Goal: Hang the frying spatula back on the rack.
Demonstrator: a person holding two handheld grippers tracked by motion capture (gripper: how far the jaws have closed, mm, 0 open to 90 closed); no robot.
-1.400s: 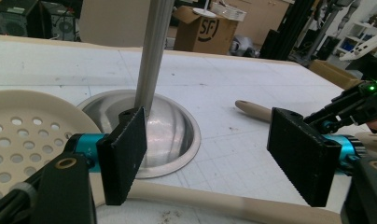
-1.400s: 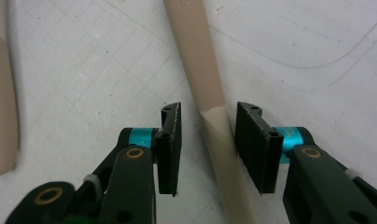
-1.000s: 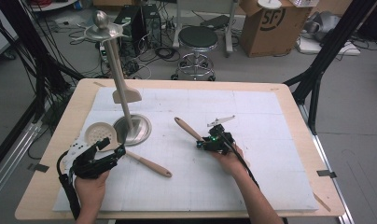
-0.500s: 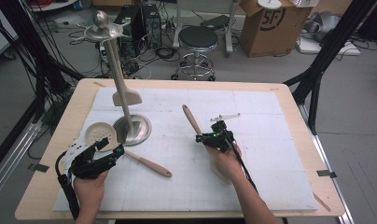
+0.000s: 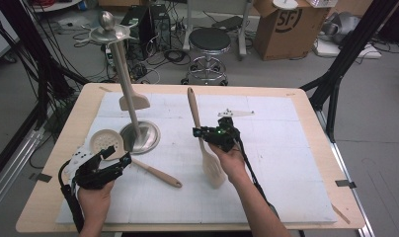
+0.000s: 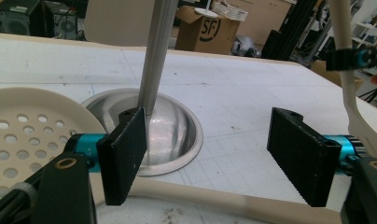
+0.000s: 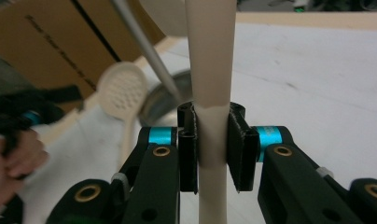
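Surface [image 5: 296, 197] from 1 to 5 o'clock was open, easy passage. Stand [image 5: 131, 98] with its hanging spatula [image 5: 133, 101] blocked 10 o'clock. Skimmer [image 5: 138, 160] lay across 8 o'clock, just beside the stand's base; its handle crossed beneath the left claw [image 6: 214, 149].

Cream slotted spatula [image 5: 206, 143] lifted, handle up, skimmer [image 5: 119, 150] lying flat

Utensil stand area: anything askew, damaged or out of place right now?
Nothing looks damaged or spilled. The stand is upright with one spatula hanging. The skimmer lies flat beside its base, between the left tool's open jaws. The right tool grips a slotted turner mid-handle, lifted and tilted, which seems deliberate.
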